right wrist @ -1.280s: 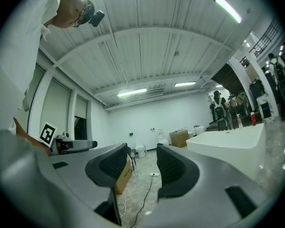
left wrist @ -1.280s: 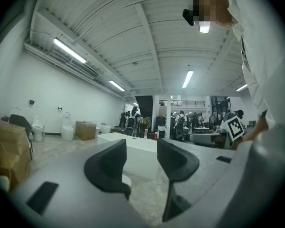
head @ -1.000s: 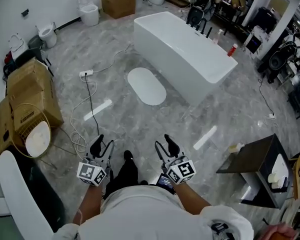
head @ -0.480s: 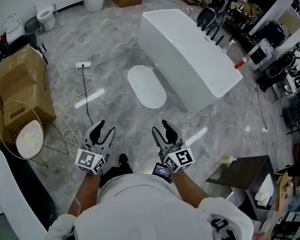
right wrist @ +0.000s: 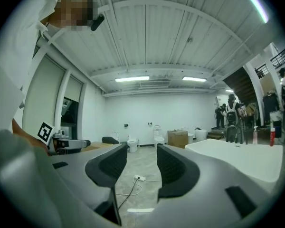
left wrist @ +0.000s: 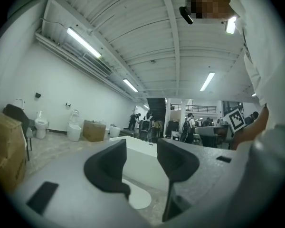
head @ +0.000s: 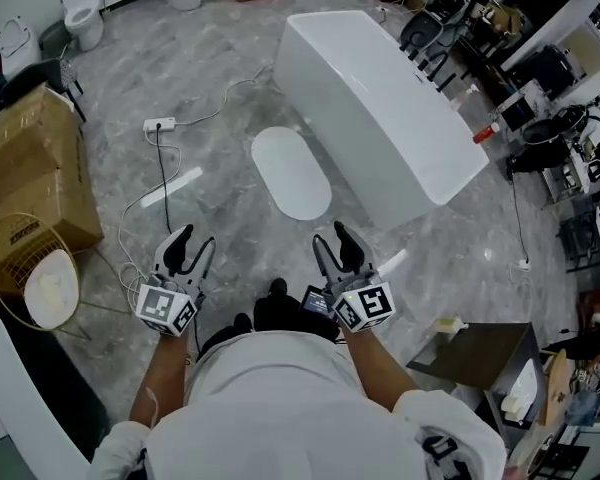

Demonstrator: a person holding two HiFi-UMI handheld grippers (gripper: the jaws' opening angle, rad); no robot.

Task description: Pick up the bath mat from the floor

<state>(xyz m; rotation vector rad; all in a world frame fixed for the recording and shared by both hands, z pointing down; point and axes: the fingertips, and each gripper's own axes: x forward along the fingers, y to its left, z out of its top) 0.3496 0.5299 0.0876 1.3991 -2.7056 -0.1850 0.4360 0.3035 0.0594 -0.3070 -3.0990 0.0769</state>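
While the left gripper [head: 183, 252] and right gripper [head: 338, 253] hang open and empty, the bath mat [head: 291, 173] lies mid-floor beside the bathtub [head: 380, 98]; a loose cable [head: 159, 158] nearby could cause a trip on the approach.

1. I see the bath mat [head: 291, 173] flat on the floor [head: 215, 83], just beside the bathtub [head: 380, 98], ahead of my left gripper [head: 191, 247] and right gripper [head: 332, 244].
2. The power strip [head: 159, 124] lies left of the mat.
3. Cardboard boxes [head: 35, 168] stand at the floor's left edge, a wire basket [head: 30, 273] nearer me.
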